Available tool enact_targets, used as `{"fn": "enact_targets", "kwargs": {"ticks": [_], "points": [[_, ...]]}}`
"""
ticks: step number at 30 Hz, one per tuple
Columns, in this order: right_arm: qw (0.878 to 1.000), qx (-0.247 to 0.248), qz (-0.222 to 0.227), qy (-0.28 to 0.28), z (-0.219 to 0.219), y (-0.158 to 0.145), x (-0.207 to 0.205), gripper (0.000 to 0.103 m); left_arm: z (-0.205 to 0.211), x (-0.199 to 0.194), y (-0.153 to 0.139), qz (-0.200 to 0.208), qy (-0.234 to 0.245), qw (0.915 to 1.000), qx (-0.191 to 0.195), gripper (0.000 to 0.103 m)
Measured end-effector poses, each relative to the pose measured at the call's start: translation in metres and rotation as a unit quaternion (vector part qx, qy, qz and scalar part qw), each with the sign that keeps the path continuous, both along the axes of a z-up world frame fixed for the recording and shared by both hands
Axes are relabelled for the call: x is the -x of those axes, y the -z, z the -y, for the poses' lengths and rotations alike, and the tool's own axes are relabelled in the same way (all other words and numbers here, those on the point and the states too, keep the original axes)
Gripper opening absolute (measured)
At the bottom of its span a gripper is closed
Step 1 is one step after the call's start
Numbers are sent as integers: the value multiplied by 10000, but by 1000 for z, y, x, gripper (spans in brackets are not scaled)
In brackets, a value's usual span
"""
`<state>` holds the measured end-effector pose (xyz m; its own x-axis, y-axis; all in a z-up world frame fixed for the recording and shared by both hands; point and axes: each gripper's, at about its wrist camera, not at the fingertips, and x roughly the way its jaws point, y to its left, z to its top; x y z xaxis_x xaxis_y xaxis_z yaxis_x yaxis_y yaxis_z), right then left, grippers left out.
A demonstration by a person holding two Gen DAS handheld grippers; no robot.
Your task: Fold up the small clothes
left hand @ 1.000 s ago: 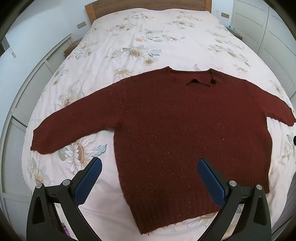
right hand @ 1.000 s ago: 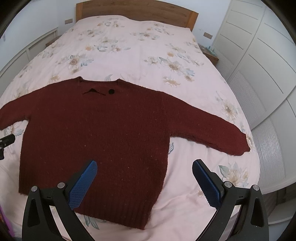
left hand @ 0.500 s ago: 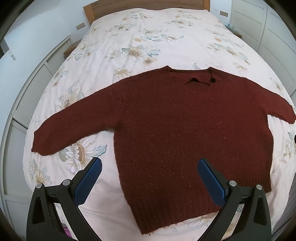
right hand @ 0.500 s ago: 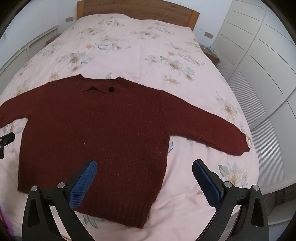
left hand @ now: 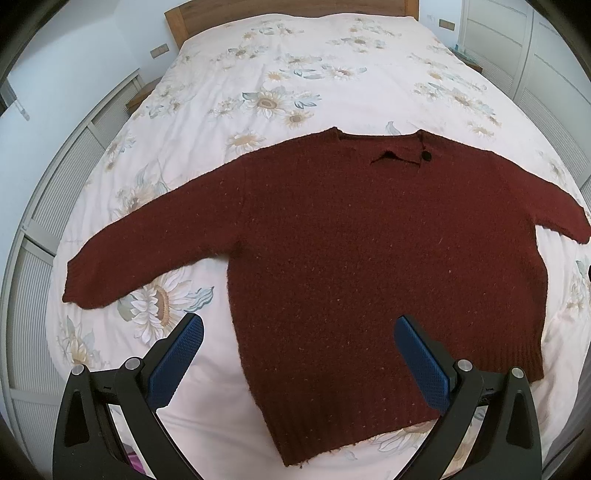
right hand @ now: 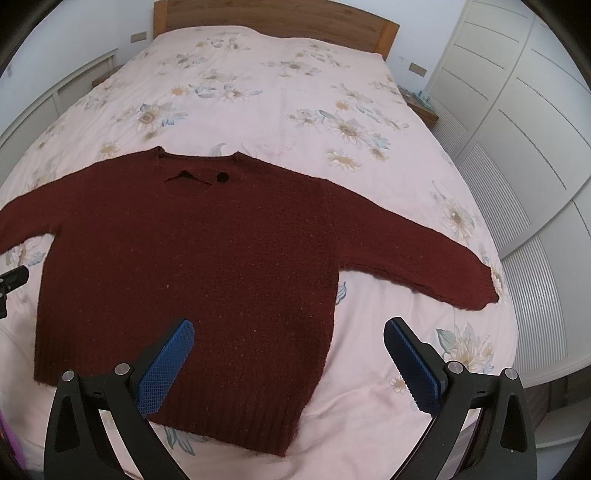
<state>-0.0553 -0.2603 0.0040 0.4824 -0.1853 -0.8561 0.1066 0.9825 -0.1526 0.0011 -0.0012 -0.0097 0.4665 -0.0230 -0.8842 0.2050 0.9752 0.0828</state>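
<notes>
A dark red knit sweater (left hand: pixel 369 258) (right hand: pixel 207 258) lies flat on the bed, front up, both sleeves spread out sideways and a black button near the neckline. My left gripper (left hand: pixel 298 334) hovers open above the sweater's lower left hem corner, nothing between its blue pads. My right gripper (right hand: pixel 289 338) hangs open over the lower right hem edge, also holding nothing. The left sleeve cuff (left hand: pixel 79 284) reaches toward the bed's left edge; the right sleeve cuff (right hand: pixel 480 291) ends near the right edge.
The bed (left hand: pixel 295 55) carries a pale floral duvet with a wooden headboard (right hand: pixel 280 18) at the far end. White slatted cabinets (left hand: pixel 40 229) line the left side, white wardrobe doors (right hand: pixel 517 129) the right. A black piece of the other gripper (right hand: pixel 11 280) shows at the left edge.
Both grippers have shifted slightly, so the sweater sits a touch lower and nearer in view. The sweater itself has not moved, and both jaws stay open.
</notes>
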Motion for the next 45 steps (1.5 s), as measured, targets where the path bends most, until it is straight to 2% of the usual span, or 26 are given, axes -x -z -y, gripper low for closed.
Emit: {"fn": "enact_targets", "kwargs": {"ticks": [9, 14, 20, 26, 32, 39, 43, 45], "points": [[9998, -86, -23, 169, 18, 8, -11, 102, 2, -13, 4, -131, 92, 9998, -111, 102], [9991, -101, -32, 409, 46, 17, -21, 102, 8, -30, 9, -182, 210, 9996, -77, 102], [9958, -142, -142, 895, 104, 47, -41, 102, 18, -54, 20, -337, 340, 9987, -156, 102], [9869, -253, -270, 1568, 183, 95, -64, 102, 25, -86, 43, -444, 218, 9987, -96, 102], [9628, -360, -402, 2647, 272, 143, -76, 102, 27, -105, 61, -689, 82, 9976, 39, 102], [9136, -945, -337, 3939, 369, 172, -64, 102, 16, -118, 79, -878, -117, 9961, 48, 102], [8910, -1335, -235, 4333, 404, 184, -56, 102, 7, -123, 84, -929, -222, 9954, 92, 102], [8885, -1465, -165, 4346, 411, 187, -53, 102, 3, -123, 85, -979, -244, 9949, 76, 102]]}}
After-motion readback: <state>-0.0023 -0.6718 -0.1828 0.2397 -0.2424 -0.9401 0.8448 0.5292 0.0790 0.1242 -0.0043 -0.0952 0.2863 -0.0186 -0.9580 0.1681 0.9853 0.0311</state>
